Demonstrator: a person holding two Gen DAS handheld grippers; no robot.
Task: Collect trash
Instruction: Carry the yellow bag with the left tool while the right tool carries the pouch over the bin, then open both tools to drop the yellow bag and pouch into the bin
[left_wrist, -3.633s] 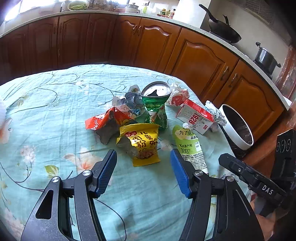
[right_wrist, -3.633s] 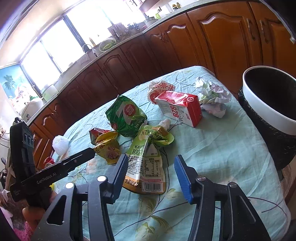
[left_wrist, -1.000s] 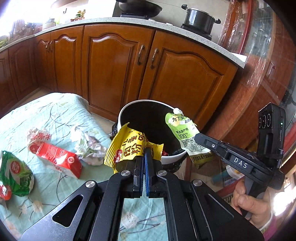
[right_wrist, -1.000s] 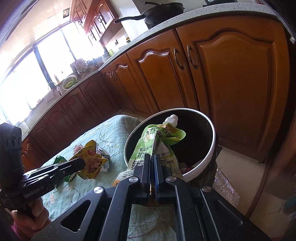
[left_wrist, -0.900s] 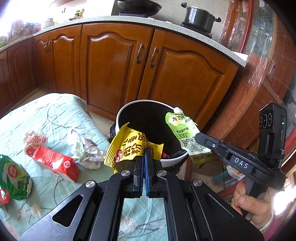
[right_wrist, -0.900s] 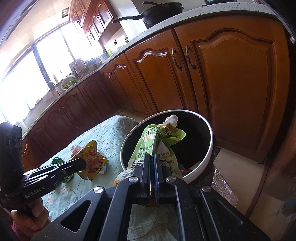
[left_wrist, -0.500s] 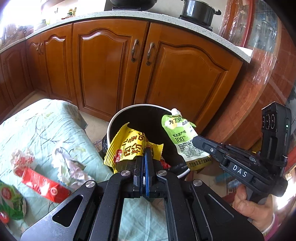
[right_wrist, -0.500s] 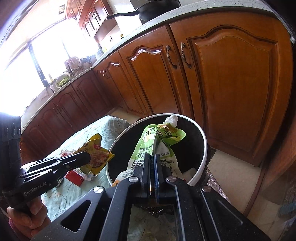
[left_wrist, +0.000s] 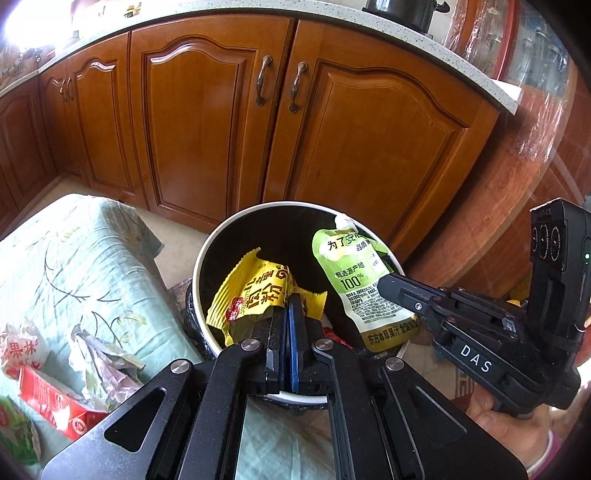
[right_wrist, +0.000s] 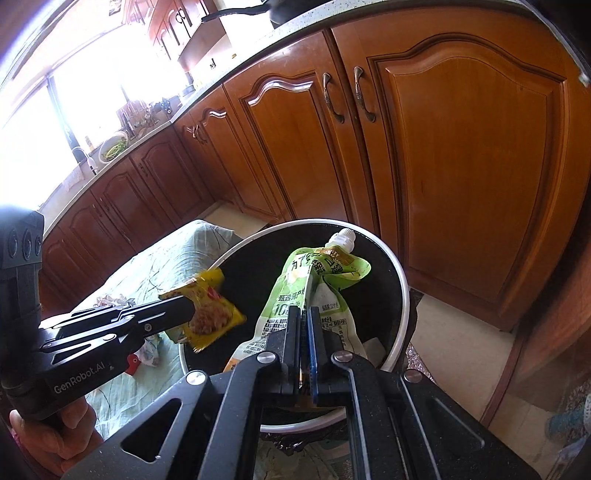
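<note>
My left gripper (left_wrist: 287, 308) is shut on a yellow snack wrapper (left_wrist: 255, 291) and holds it over the mouth of the white-rimmed black trash bin (left_wrist: 236, 229). My right gripper (right_wrist: 304, 314) is shut on a green spouted juice pouch (right_wrist: 314, 280), also over the trash bin (right_wrist: 402, 295). The pouch (left_wrist: 354, 280) shows beside the wrapper in the left wrist view, and the wrapper (right_wrist: 207, 314) shows in the right wrist view. Some trash lies at the bottom of the bin.
The table with a light green floral cloth (left_wrist: 74, 258) stands left of the bin. On it lie a red milk carton (left_wrist: 51, 402), crumpled paper (left_wrist: 103, 365), a white snack bag (left_wrist: 22, 350) and a green bag (left_wrist: 14, 435). Wooden cabinets (left_wrist: 295, 129) stand behind the bin.
Both grippers have moved from beside the table to over the bin's mouth, still holding the wrapper and the pouch. The bin now sits lower and more centred in both views.
</note>
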